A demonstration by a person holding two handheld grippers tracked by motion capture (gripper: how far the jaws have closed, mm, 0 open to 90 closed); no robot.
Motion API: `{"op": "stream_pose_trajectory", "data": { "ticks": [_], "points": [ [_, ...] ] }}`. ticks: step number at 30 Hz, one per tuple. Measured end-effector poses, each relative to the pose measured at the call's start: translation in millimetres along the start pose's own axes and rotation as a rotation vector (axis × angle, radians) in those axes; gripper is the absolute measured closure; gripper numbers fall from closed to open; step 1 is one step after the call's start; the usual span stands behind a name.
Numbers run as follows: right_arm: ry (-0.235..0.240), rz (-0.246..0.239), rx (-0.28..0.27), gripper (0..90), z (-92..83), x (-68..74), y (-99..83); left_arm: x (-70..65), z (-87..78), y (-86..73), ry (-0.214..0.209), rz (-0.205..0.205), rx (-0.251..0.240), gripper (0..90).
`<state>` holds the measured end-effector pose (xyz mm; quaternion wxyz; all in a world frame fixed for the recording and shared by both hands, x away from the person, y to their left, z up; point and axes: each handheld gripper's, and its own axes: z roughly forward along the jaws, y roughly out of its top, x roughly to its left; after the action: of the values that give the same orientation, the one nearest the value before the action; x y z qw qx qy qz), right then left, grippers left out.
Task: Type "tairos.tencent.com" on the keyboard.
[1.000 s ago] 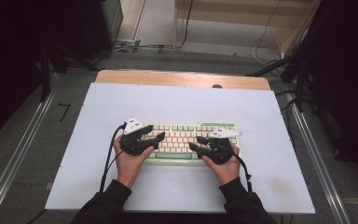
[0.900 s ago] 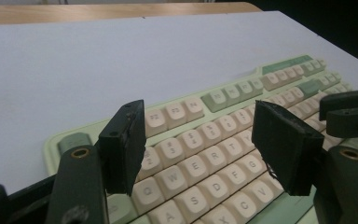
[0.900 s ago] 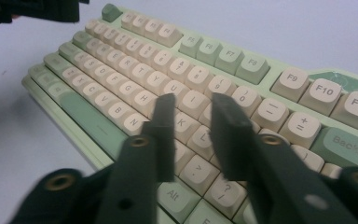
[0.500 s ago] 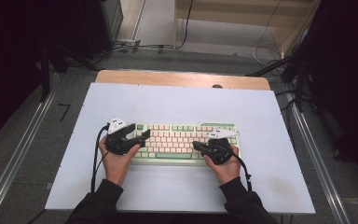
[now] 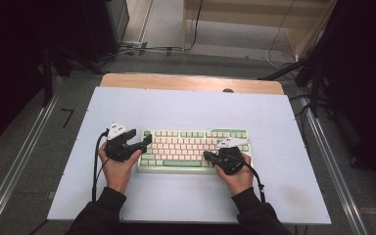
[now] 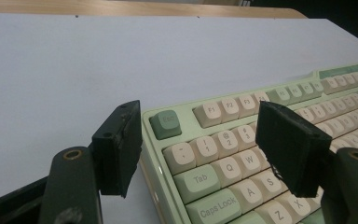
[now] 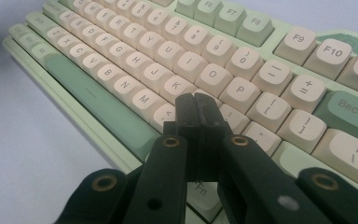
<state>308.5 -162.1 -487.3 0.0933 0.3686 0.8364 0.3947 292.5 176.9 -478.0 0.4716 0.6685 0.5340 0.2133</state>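
High view shows the keyboard (image 5: pixel 196 149) lying flat near the middle of the white table (image 5: pixel 274 117), its long side toward the person. It looks rigid and rather heavy, with a smooth plastic case and loose-fitting keycaps (image 7: pixel 200 65) that could pop off, so I judge the safe grip is on the case's short ends, not on the keys. The left gripper (image 6: pixel 200 149) stands wide open at the left end, holding nothing. The right gripper (image 7: pixel 198 116) is fully closed and empty, its tips just over the lower right keys.
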Motion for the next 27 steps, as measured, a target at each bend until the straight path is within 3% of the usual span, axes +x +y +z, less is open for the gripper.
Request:
{"op": "stream_pose_trajectory", "data": {
  "ticks": [10, 13, 21, 23, 27],
  "points": [
    [0.0, -0.008, 0.012, 88.0, 2.6, 1.0, -1.5, -1.3, 0.6, -0.9, 0.002, 0.004, 0.004, 32.1],
    [0.022, 0.019, -0.012, 87.2, -0.5, -0.4, 0.9, -2.2, 0.9, -1.2, -0.006, 0.005, 0.007, 32.2],
    [0.043, 0.053, -0.1, 57.3, -9.4, -5.5, 4.7, -4.2, 1.5, -1.7, -0.014, 0.004, 0.01, 32.5],
    [0.035, 0.063, -0.12, 48.0, -10.3, -6.6, 5.3, -4.3, 1.2, -1.6, -0.016, 0.003, 0.007, 32.5],
    [0.012, 0.074, -0.129, 38.6, -9.5, -8.6, 5.6, -4.8, 0.7, -1.8, -0.021, 0.004, 0.007, 32.5]
  ]
}}
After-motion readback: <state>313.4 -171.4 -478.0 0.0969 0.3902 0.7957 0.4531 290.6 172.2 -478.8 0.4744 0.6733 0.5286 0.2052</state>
